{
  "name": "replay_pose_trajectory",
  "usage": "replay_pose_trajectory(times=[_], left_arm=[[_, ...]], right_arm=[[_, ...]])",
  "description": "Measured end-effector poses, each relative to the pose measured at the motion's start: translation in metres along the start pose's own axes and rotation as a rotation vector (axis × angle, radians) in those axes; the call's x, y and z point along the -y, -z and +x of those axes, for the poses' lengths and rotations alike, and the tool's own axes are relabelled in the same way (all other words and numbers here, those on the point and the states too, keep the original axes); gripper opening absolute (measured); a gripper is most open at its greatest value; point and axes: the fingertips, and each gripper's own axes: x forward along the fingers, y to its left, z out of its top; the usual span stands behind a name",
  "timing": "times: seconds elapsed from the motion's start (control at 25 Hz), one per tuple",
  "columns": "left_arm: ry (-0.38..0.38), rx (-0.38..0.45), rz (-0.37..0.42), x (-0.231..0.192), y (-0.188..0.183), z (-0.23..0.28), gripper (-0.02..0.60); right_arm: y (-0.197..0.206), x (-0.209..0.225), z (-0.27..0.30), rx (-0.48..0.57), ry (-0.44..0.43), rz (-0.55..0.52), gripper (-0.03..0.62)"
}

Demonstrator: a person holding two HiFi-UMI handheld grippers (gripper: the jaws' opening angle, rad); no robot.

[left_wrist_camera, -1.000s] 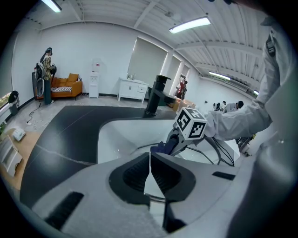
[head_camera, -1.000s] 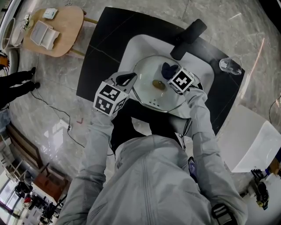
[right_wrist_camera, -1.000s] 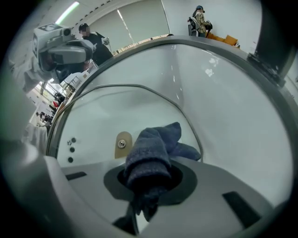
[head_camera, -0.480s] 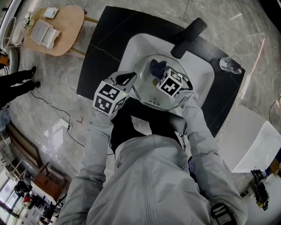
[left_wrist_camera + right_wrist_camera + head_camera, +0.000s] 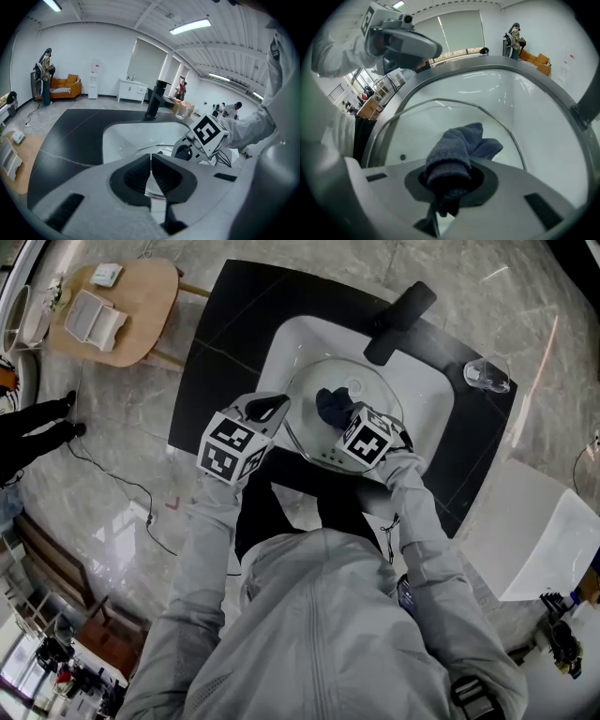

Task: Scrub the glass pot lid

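The glass pot lid sits over the white sink set in the black tabletop, just in front of the black faucet. Both grey-sleeved arms reach forward from the body. The left hand-held gripper comes in from the sink's left side, its jaws pressed together on the lid's near-left rim. The right hand-held gripper angles down over the lid's middle, pinching a bunched dark blue cloth that touches the glass. Its marker cube faces up, above the lid's near edge
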Motion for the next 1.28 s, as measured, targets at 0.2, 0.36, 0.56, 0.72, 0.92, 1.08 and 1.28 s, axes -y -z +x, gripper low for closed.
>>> replay_pose_trajectory(times=[0.2,0.36,0.56,0.72,0.92,1.08,1.28], left_arm=[[0.04,-0.01,0.056,0.005,-0.014,-0.009,0.029],[0.074,0.005,0.107,0.012,-0.029,-0.021,0.029],[0.114,0.003,0.159,0.013,-0.033,-0.036,0.029],[0.14,0.009,0.195,0.009,-0.036,-0.047,0.029],[0.179,0.029,0.235,0.003,-0.045,-0.056,0.029],[0.199,0.067,0.285,0.001,-0.06,-0.063,0.029],[0.195,0.159,0.389,0.001,-0.091,-0.075,0.029]], right_arm=[[0.007,-0.024,-0.013,-0.008,-0.038,0.074,0.067],[0.009,-0.046,-0.02,-0.007,-0.083,0.124,0.069],[0.011,-0.069,-0.031,-0.045,-0.149,0.19,0.067],[0.002,-0.075,-0.04,-0.035,-0.137,0.248,0.067],[-0.021,-0.064,-0.064,0.064,0.026,0.338,0.067],[-0.035,-0.055,-0.098,0.183,0.182,0.438,0.067],[-0.048,-0.041,-0.15,0.337,0.402,0.56,0.067]])
